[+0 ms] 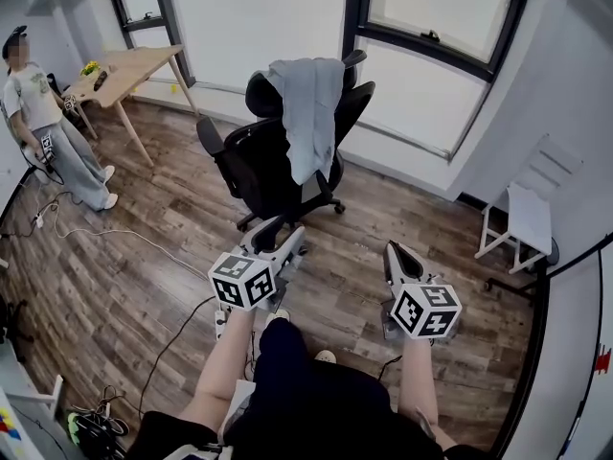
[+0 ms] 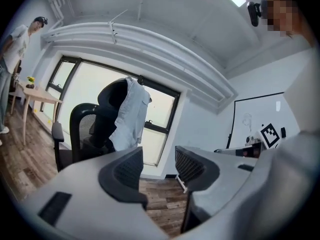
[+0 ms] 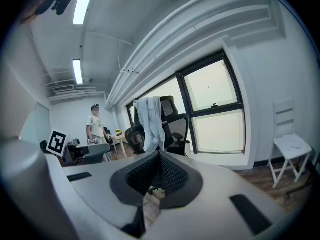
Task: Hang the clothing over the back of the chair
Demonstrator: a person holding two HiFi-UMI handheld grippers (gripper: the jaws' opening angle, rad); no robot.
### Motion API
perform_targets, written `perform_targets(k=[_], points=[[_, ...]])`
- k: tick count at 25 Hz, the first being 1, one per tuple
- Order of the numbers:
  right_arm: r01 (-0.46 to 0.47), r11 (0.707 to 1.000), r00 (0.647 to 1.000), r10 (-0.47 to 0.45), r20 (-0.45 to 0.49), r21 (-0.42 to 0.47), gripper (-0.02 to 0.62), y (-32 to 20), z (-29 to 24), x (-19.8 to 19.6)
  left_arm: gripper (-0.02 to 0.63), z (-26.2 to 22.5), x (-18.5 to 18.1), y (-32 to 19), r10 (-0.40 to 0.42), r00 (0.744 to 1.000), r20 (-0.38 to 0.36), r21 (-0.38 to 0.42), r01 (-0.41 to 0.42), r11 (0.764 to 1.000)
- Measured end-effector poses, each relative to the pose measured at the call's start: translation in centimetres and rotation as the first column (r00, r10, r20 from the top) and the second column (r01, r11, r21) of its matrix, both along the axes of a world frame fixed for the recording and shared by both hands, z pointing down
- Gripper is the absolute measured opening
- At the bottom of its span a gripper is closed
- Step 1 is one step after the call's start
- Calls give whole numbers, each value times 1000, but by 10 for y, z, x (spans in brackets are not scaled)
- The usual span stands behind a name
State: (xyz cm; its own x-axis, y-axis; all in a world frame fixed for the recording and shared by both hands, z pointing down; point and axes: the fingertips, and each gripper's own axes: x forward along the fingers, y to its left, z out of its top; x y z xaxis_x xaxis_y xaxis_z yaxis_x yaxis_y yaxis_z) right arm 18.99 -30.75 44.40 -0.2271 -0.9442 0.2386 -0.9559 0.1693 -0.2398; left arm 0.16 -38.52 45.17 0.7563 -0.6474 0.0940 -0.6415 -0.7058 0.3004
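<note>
Grey fabric, a pale shirt (image 1: 308, 113), is hanging over the back of the black office chair (image 1: 259, 166), draping from the headrest down the backrest's rear face, with one sleeve trailing along the side. The chair is standing on the wood-plank floor (image 1: 144, 276) in front of the large window (image 1: 431, 27). A wooden desk (image 1: 129, 65) is sitting by the far left wall, and a person (image 1: 48, 127) is standing beside it. A white folding chair (image 1: 527, 220) is leaning near the right wall, and cables (image 1: 96, 233) are snaking across the floor's left side. Nothing is standing between the grippers and the office chair.

Both forearms are reaching forward, side by side and well short of the chair. The left gripper (image 1: 283, 230) is pointing roughly level toward the chair's base, its jaws standing apart with only floor showing between them. The right gripper (image 1: 396, 250) is tipping slightly downward, its jaws pressed together at the tips and pinching nothing.
</note>
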Motion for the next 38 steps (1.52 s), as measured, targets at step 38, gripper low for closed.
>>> perform_targets(k=[38], points=[[-50, 998, 994, 52, -98, 24, 28, 30, 7, 20, 9, -5, 18, 26, 10, 991, 132, 103, -24, 994]])
